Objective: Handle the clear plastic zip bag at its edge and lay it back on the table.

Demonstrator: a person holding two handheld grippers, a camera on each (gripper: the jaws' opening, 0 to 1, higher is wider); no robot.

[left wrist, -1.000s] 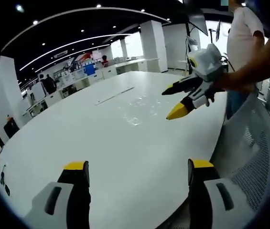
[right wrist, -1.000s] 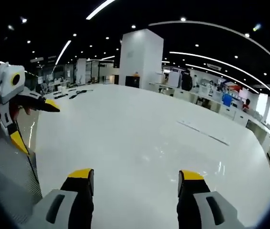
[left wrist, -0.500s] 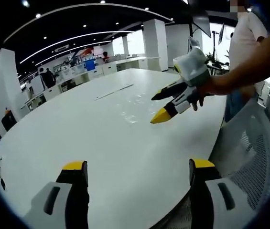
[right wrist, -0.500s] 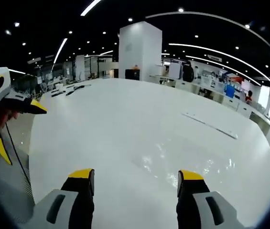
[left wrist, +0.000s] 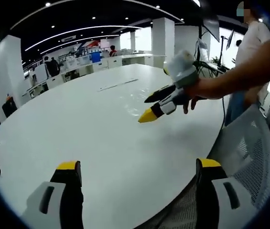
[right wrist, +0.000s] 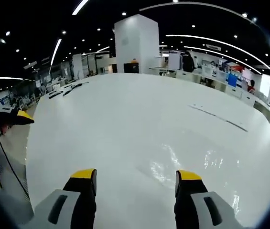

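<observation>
The clear zip bag (right wrist: 192, 160) lies flat on the white table (right wrist: 101, 109) and shows mainly as glints just beyond my right gripper (right wrist: 135, 175), whose jaws stand open and empty. In the left gripper view the bag (left wrist: 131, 97) is a faint sheen at mid-table. The right gripper (left wrist: 148, 108), held by a hand, hovers over the bag's near side with its yellow-tipped jaws apart. My left gripper (left wrist: 137, 166) stands open above the table's near edge, well short of the bag. It appears again at the left edge of the right gripper view (right wrist: 3, 143), open.
A grey mesh chair (left wrist: 249, 152) stands at the table's edge beside my left gripper. A thin long strip (left wrist: 118, 85) lies on the table beyond the bag. A person in a white shirt (left wrist: 255, 43) stands behind. Dark cables (right wrist: 63, 90) lie at the far end.
The right gripper has moved down and forward over the table toward the bag, and the bag's glints now sit closer to its jaws. Both grippers stay open.
</observation>
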